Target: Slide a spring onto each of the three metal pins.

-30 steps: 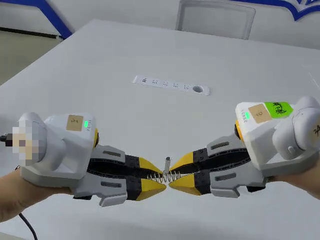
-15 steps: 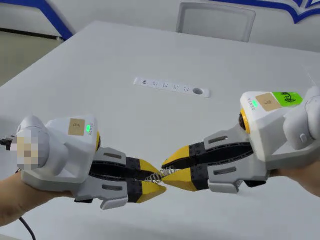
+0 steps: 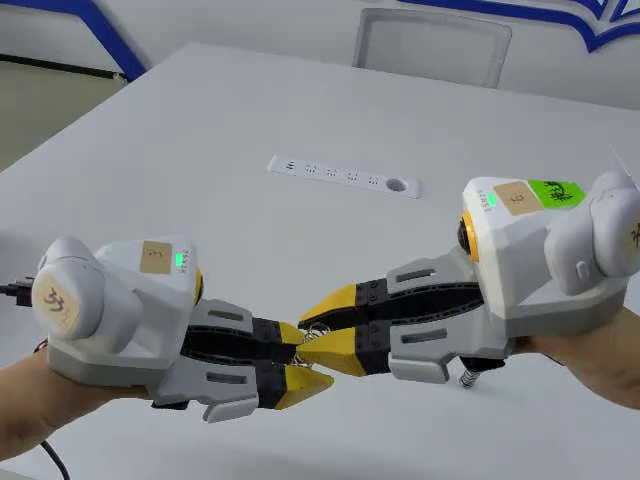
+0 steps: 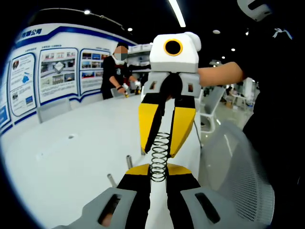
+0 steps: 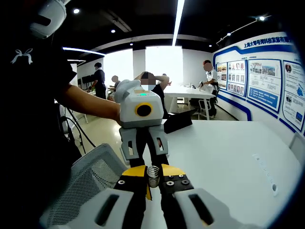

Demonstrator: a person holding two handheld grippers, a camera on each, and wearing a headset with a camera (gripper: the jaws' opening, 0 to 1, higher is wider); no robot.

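Steel wire, thin and bright, is wound into the spring point(image 4: 160, 155), and its open, even coils run straight. Its near end is pinched between the almost closed tips of the left claw point(image 4: 155, 171). Its far end is gripped by the narrowly set right claw point(image 5: 152, 174), met tip to tip. 2 bare pins point(image 4: 128, 161) are seen on the table point(image 4: 71, 157) beyond the left claw's left jaw. If the claws are pushed together or twisted, the spring could be bowed and flicked away.
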